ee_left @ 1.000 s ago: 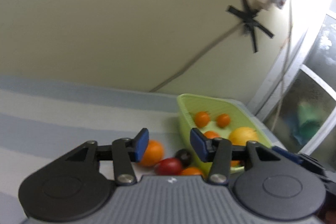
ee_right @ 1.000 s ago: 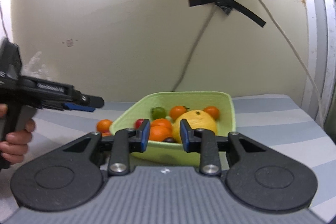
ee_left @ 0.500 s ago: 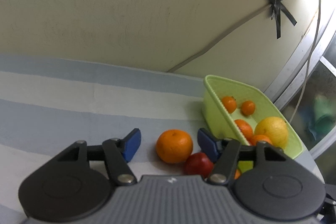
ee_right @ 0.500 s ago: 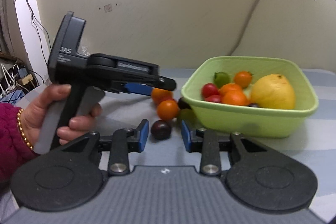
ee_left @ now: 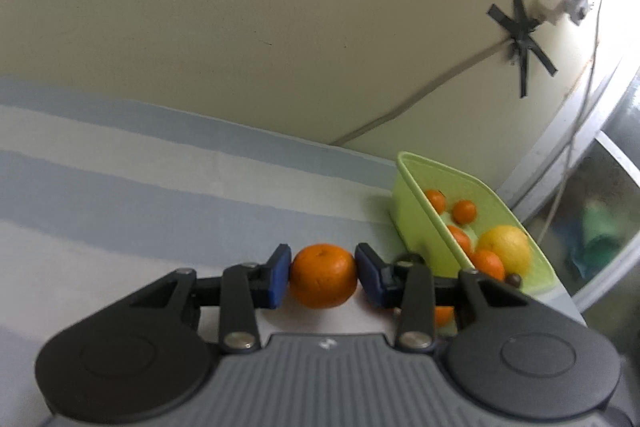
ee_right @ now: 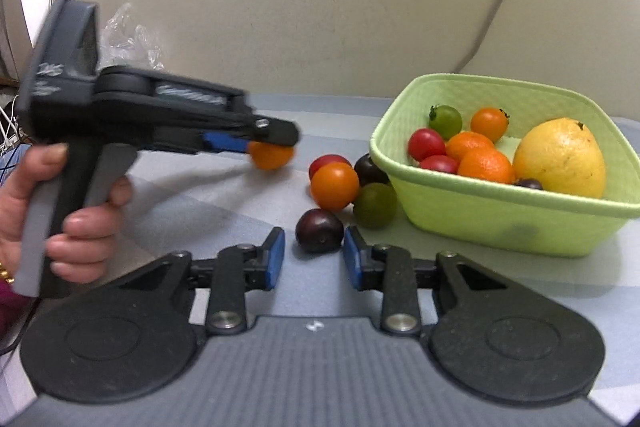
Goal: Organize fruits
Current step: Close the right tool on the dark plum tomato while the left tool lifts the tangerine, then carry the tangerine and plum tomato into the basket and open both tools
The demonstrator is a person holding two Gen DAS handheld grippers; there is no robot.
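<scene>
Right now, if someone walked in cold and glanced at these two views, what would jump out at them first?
Most striking is the small orange pinched between the blue pads of the left gripper, whose jaws have just been closing on it. Next, the green basket at right, holding a big yellow citrus among smaller fruit. Then the dark plum on the striped cloth just ahead of the right gripper, not pinched.

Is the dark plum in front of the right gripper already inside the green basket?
No, the dark plum lies on the striped cloth outside the green basket.
</scene>
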